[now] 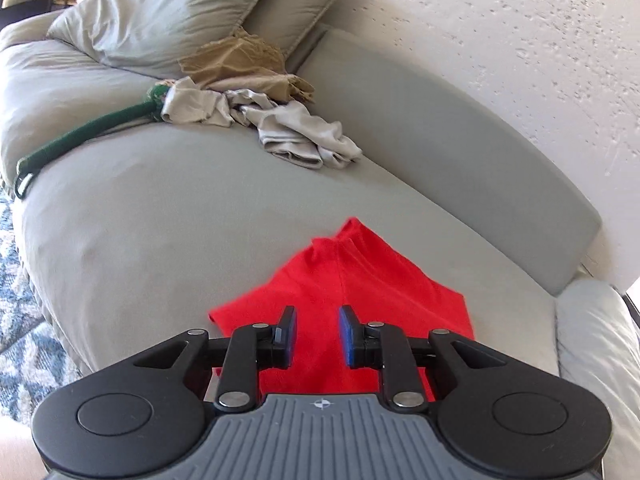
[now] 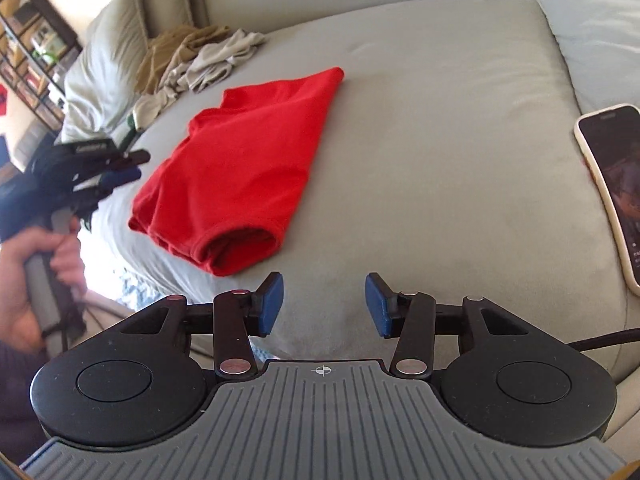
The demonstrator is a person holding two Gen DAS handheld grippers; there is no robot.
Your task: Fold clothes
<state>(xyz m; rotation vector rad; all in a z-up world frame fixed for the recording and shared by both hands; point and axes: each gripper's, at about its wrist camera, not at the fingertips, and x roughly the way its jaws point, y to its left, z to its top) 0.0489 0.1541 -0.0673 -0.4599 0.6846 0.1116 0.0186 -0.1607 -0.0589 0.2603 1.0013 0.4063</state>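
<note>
Leftmost on the grey sofa (image 1: 160, 208) lies a green strap (image 1: 80, 136), then a heap of beige and pale crumpled clothes (image 1: 280, 128) against the pillows (image 1: 160, 12); a phone (image 2: 612, 192) rests far right on the cushion. Nothing blocks the red garment (image 2: 240, 160), which lies folded and flat mid-seat. The left gripper (image 1: 317, 314) hangs over the garment's near end, jaws slightly parted, gripping nothing. The right gripper (image 2: 324, 292) has its jaws about half apart and empty over bare cushion, the garment just ahead to their left.
</note>
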